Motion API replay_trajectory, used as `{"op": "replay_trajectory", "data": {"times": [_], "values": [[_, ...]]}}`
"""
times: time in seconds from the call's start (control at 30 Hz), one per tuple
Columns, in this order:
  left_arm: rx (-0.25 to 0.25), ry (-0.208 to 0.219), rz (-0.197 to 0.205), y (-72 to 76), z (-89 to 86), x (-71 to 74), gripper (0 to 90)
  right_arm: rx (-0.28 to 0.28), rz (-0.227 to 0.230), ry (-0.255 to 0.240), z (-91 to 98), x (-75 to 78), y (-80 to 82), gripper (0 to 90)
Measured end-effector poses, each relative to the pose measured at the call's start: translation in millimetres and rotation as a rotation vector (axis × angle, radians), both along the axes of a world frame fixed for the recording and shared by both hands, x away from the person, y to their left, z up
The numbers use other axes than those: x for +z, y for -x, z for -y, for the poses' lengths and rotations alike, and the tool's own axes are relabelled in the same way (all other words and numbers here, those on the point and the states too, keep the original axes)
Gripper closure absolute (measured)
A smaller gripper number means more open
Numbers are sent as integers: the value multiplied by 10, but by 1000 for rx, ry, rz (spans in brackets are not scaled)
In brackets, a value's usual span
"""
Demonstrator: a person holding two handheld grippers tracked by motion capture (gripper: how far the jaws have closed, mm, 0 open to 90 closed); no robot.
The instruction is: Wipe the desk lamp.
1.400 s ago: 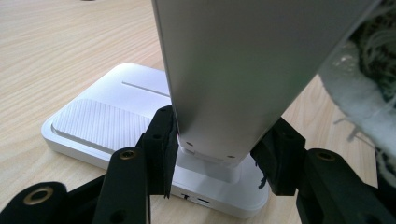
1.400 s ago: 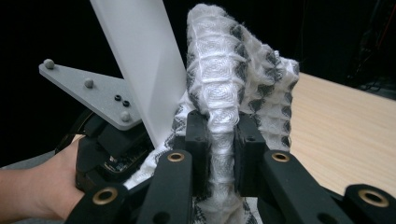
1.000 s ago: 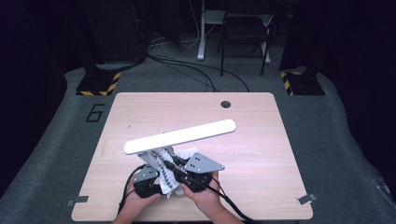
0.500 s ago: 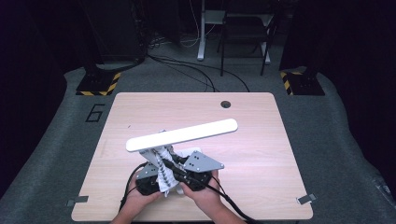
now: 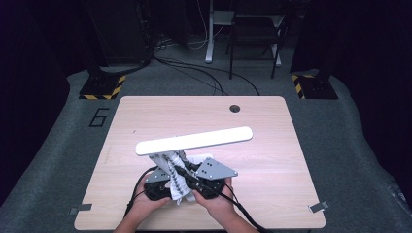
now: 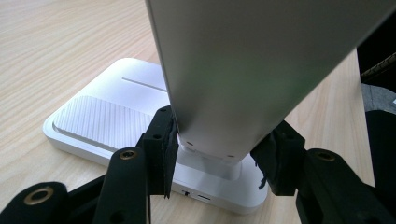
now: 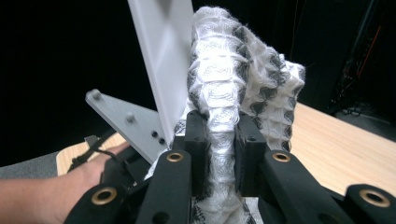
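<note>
A white desk lamp with a flat rectangular base and a long bar-shaped head is seen near the front edge of the light wooden table. Its upright silver arm is clamped low down, just above the base, between the 2 jaws of the left gripper. A white and grey waffle-weave cloth is pinched by the right gripper and is pressed against the arm of the lamp.
</note>
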State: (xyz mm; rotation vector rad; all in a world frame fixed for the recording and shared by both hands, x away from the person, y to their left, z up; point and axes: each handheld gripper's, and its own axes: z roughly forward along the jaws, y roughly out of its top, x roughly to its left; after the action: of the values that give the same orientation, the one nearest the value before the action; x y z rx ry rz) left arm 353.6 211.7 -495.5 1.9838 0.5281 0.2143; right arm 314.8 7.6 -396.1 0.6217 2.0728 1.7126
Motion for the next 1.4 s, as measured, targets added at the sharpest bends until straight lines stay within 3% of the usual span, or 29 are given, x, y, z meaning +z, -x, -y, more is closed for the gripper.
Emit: {"op": "replay_trajectory", "data": {"times": [0.03, 0.43, 0.57, 1.03, 1.4], "values": [[0, 9, -22, 9, 8, -3, 532, 0, 0, -5, -11, 15, 11, 784], [6, -8, -22, 12, 21, 18, 532, 12, 54, -29, -76, 211, 65, 784], [4, -12, -31, 16, 25, 24, 532, 14, 49, -34, -91, 272, 86, 783], [2, -23, -30, 18, 20, 26, 533, 6, 42, -3, -98, 211, 16, 784], [12, -26, -30, 30, 29, 28, 533, -5, 60, -59, -166, 311, 66, 792]]}}
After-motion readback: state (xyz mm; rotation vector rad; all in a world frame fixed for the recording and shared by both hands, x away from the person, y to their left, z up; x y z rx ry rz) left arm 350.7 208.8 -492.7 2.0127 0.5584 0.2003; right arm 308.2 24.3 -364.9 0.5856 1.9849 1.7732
